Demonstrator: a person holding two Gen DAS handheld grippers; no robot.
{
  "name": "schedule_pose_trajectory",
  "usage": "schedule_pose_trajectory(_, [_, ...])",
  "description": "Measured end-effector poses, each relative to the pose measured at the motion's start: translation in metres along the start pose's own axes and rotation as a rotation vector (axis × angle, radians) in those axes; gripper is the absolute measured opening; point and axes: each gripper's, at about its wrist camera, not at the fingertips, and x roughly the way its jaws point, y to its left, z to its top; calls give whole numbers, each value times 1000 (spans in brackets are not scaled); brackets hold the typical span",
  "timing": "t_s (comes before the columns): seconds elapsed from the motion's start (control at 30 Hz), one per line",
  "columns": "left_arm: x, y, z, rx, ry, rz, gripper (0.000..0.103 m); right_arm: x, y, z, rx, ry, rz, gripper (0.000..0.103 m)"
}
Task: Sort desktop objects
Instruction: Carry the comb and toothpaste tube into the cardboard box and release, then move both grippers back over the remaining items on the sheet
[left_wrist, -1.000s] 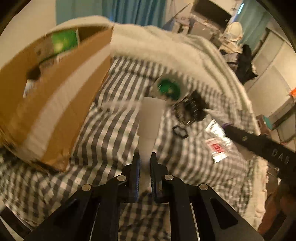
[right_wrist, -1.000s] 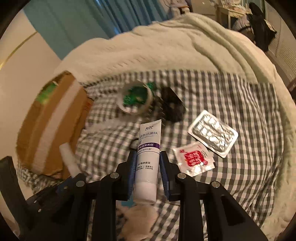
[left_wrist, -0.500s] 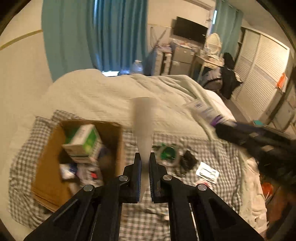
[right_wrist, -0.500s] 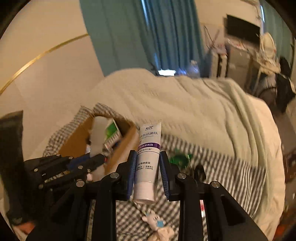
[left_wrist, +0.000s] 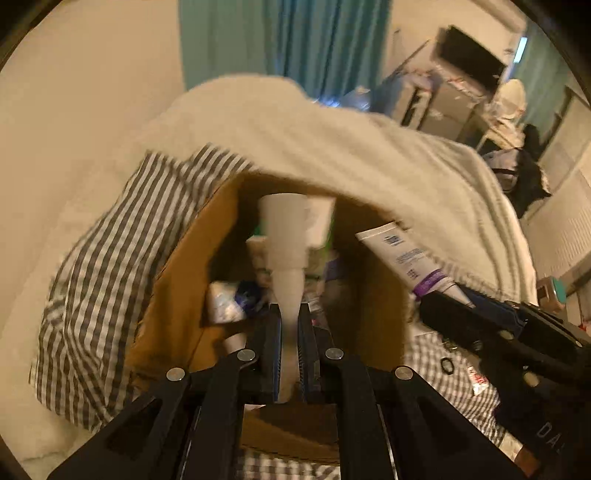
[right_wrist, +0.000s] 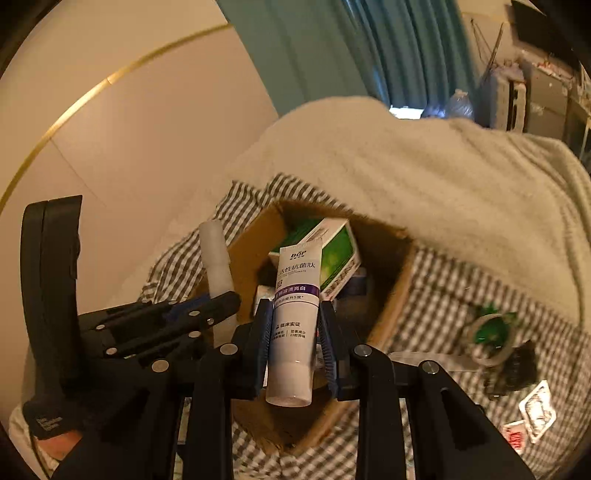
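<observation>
My left gripper (left_wrist: 290, 325) is shut on the thin end of a plain white tube (left_wrist: 284, 236), which hangs over the open cardboard box (left_wrist: 177, 295). My right gripper (right_wrist: 295, 332) is shut on a white toothpaste tube with a purple band (right_wrist: 295, 295), also above the box (right_wrist: 391, 306). In the right wrist view the left gripper (right_wrist: 218, 306) and its white tube (right_wrist: 216, 254) stand at the box's left wall. In the left wrist view the right gripper (left_wrist: 443, 302) holds the toothpaste tube (left_wrist: 402, 251) at the box's right side. A green and white carton (right_wrist: 332, 254) lies inside.
The box sits on a checked cloth (right_wrist: 443, 295) over a bed with a pale blanket (right_wrist: 424, 166). To its right on the cloth lie a tape roll with green inside (right_wrist: 487, 332), a black object (right_wrist: 513, 369), a blister pack (right_wrist: 535, 410) and a red sachet (right_wrist: 513, 435). A wall is at left.
Both grippers have lifted their tubes off the checked cloth and carried them left, from beside the loose items to above the cardboard box. Both grips stay the same.
</observation>
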Motion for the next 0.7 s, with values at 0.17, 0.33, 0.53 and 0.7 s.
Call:
schedule_pose_trajectory(0.17, [15, 23, -2, -45, 35, 15, 12, 9, -9, 4, 35, -13, 19, 42])
schedule_pose_trajectory(0.33, [4, 20, -3, -77, 13, 54, 62, -2, -17, 9, 50, -51, -13, 49])
schedule_pose_trajectory(0.53, [-14, -6, -6, -32, -47, 22, 66, -35, -41, -5, 42, -100, -112, 49])
schedule_pose_trajectory(0.7, [-28, -49, -19, 30, -86, -16, 69, -74, -74, -29, 79, -141, -175, 50])
